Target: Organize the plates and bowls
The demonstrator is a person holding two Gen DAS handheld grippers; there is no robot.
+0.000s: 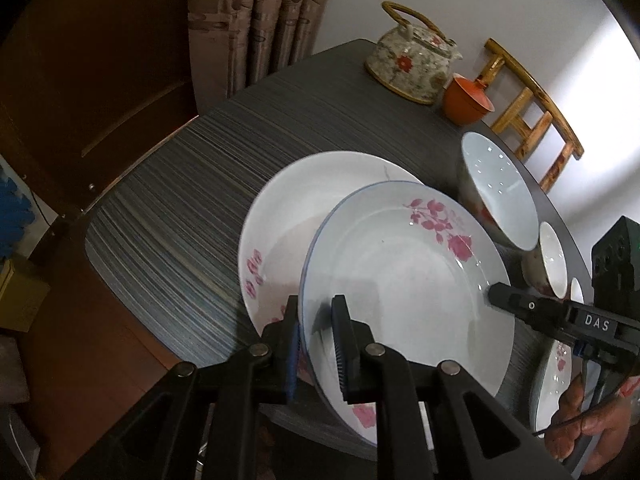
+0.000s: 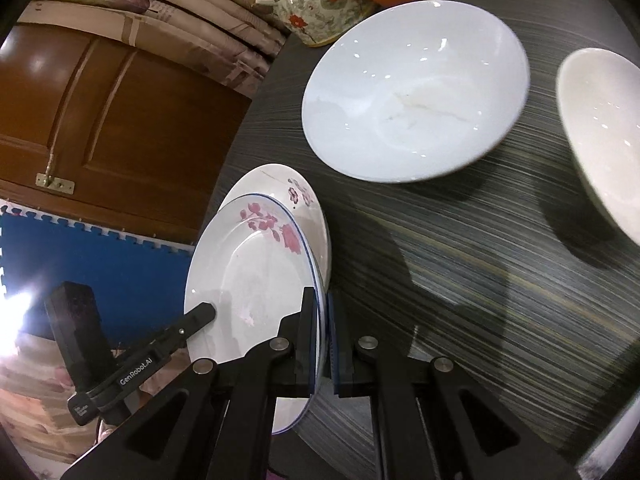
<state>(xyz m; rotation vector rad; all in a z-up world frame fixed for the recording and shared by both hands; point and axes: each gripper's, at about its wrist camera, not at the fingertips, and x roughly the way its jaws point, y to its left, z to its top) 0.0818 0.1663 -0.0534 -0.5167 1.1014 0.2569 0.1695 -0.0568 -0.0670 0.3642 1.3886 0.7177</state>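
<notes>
Both black two-finger grippers pinch blue-rimmed white floral plate point(image 1: 404, 280): left gripper point(image 1: 318, 344) at 7 o'clock, right gripper point(image 2: 322, 340) at 3. Risk: uneven lift, plate slips onto white plate beneath point(image 1: 280, 216), chips.

The left wrist camera is sitting just behind the left gripper point(image 1: 316, 344), looking steeply down over the plate point(image 1: 408, 280) toward the teapot point(image 1: 412, 66) at the upper right of the frame. The right wrist camera is riding behind the right gripper point(image 2: 322, 344), facing down and across the table point(image 2: 480, 280). Both are sharing the plate point(image 2: 248, 276), the teapot point(image 2: 316, 4), the big bowl point(image 2: 416, 92) and probably each other's gripper, all very near.
</notes>
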